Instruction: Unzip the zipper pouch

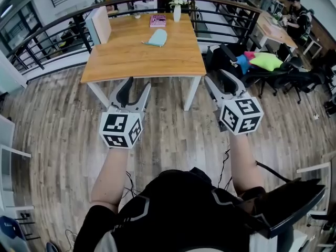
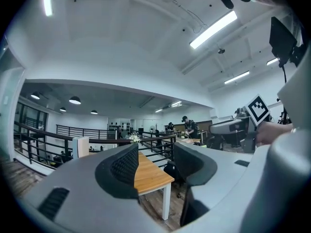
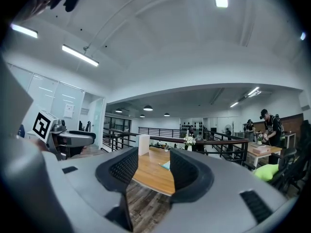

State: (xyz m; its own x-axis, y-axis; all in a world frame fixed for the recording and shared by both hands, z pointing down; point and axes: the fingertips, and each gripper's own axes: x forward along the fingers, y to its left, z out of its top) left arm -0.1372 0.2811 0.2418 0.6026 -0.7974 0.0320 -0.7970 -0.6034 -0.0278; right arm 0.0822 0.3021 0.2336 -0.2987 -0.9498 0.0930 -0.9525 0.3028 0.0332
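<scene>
The person stands back from a wooden worktop (image 1: 136, 56), on the plank floor (image 1: 58, 104), with a gripper held out in each hand, both short of the near edge. The zipper pouch (image 1: 157, 37), pale blue-green, lies flat on the far half of the worktop, well apart from both grippers. Whether its zip is done up is too small to tell.

The left gripper (image 1: 134, 91) points toward the near left part of the worktop. In the left gripper view its jaws are spread, with nothing between them but the corner of the worktop and one white leg (image 2: 166, 203) beyond. The right gripper (image 1: 221, 83) is held off the near right corner. In the right gripper view its jaws are also spread and hold nothing; the worktop shows in the gap, with the pouch (image 3: 165, 165) lying on it just beside the right-hand jaw's inner edge.

Behind the pouch lies a pink book (image 1: 157, 20). A white vase of flowers (image 1: 177, 7) stands just to the right of it, at the far edge. A white box (image 1: 100, 25) stands upright at the far left corner. A black railing (image 1: 58, 22) curves round behind the worktop. To the right of it, chairs carry a yellow-green cushion (image 1: 266, 61) and a blue one (image 1: 242, 63).
</scene>
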